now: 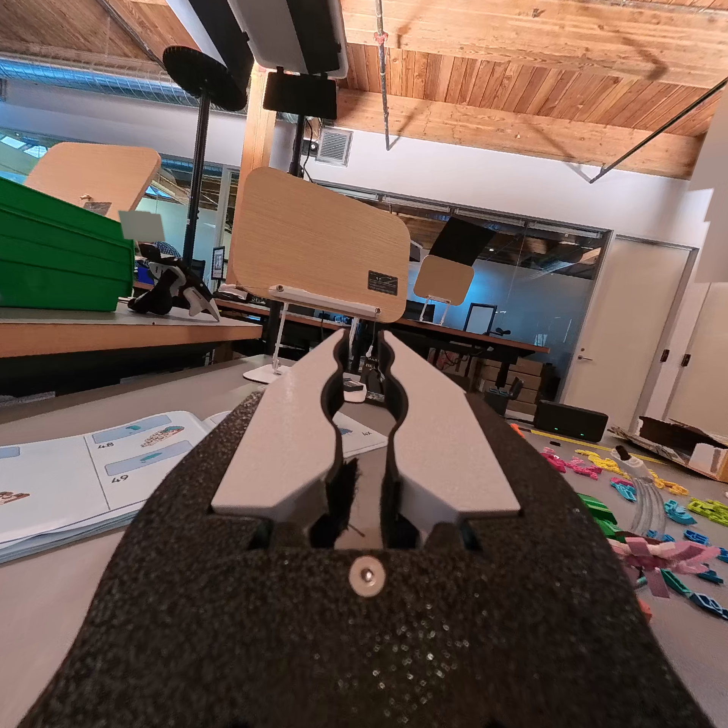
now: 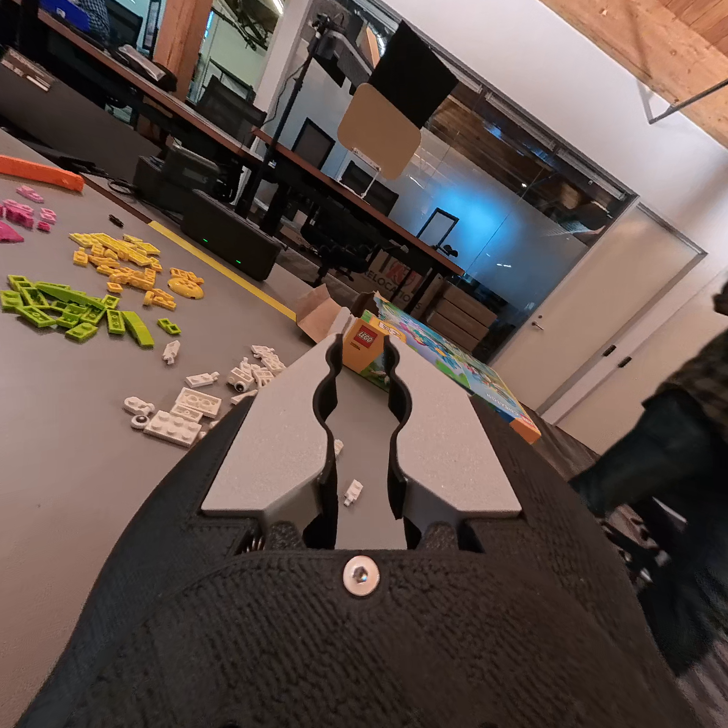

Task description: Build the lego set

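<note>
My left gripper [image 1: 364, 335] is open and empty, held above the grey table [image 1: 47, 614]. An open instruction booklet [image 1: 98, 472] lies to its left. Loose coloured bricks [image 1: 614, 476] and a pink and white part-built model [image 1: 662, 551] lie to its right. My right gripper [image 2: 362, 340] is open and empty, low over the table. A small white piece [image 2: 353, 491] lies on the table beneath its fingers. White pieces [image 2: 189, 413], lime pieces [image 2: 71, 311], yellow pieces [image 2: 126, 264] and pink pieces [image 2: 23, 212] lie in sorted heaps to its left.
The set's box [image 2: 433, 354] lies beyond the right gripper. A wooden book stand [image 1: 319, 244] stands at the far table edge. Green bins [image 1: 59, 252] sit on a neighbouring desk. A black box [image 2: 232, 240] sits past yellow tape [image 2: 220, 268]. A person [image 2: 669, 453] stands at right. Across from one pair of fingers to the other is roughly 65 cm.
</note>
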`<state>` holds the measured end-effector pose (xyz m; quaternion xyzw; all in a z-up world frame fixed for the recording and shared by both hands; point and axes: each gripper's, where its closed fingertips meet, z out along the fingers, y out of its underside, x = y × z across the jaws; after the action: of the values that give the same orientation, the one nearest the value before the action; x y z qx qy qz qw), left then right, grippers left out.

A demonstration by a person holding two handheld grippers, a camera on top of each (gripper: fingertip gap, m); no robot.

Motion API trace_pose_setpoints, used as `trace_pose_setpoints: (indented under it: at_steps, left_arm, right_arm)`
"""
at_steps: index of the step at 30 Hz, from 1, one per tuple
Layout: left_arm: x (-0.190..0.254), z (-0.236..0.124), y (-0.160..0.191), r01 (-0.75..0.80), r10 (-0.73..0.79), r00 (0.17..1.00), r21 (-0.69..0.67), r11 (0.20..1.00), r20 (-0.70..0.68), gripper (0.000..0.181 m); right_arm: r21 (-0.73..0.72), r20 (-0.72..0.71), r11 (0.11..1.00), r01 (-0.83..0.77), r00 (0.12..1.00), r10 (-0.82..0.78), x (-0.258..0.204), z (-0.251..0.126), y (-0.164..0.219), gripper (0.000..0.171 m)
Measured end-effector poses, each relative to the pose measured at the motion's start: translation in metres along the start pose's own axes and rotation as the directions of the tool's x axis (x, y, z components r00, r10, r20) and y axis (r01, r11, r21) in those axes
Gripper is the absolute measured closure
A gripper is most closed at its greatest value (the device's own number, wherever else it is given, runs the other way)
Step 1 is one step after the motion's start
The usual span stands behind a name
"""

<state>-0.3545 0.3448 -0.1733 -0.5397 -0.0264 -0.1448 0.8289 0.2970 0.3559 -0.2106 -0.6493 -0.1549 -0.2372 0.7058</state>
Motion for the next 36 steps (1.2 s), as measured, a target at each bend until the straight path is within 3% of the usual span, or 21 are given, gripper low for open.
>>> trace_pose_setpoints:
  at_steps: [4,7,10,12,14,20,27,32,36]
  left_arm:
    - [-0.004,-0.005,-0.007,0.032,-0.033,0.999,0.045,0.998,0.013,0.170]
    - [-0.009,-0.012,-0.016,0.083,-0.085,0.996,0.097,0.992,0.021,0.170]
    - [-0.012,-0.016,-0.021,0.123,-0.126,0.992,0.127,0.984,0.017,0.169]
    - [-0.012,-0.015,-0.020,0.125,-0.127,0.992,0.117,0.985,0.012,0.169]
    - [-0.009,-0.013,-0.017,0.108,-0.109,0.994,0.100,0.989,0.008,0.169]
    - [-0.005,-0.011,-0.014,0.080,-0.080,0.997,0.078,0.994,0.002,0.169]
    - [0.003,-0.006,-0.008,0.019,-0.018,1.000,0.036,0.999,-0.011,0.169]
    - [0.004,-0.007,-0.009,0.025,-0.024,1.000,0.038,0.999,-0.017,0.169]
    - [0.004,-0.007,-0.009,0.022,-0.022,1.000,0.035,0.999,-0.018,0.169]
  right_arm:
    - [0.023,0.081,1.000,0.008,0.997,-0.010,-0.016,-0.002,-0.007,0.148]
    - [0.016,0.354,0.998,-0.059,0.934,0.050,-0.060,-0.016,-0.029,0.145]
    - [-0.058,0.710,0.989,-0.138,0.690,0.139,-0.125,-0.058,-0.065,0.143]
    - [-0.163,0.835,0.976,-0.147,0.505,0.216,-0.160,-0.091,-0.076,0.136]
    - [-0.218,0.876,0.972,-0.092,0.421,0.237,-0.180,-0.114,-0.072,0.135]
    - [-0.402,0.868,0.914,-0.049,0.296,0.398,-0.200,-0.152,-0.062,0.133]
    - [-0.458,0.846,0.888,0.038,0.327,0.422,-0.207,-0.161,-0.044,0.129]
    - [-0.507,0.736,0.859,0.077,0.556,0.385,-0.186,-0.133,-0.020,0.131]
    - [-0.611,0.634,0.789,-0.070,0.553,0.540,-0.188,-0.137,-0.029,0.129]
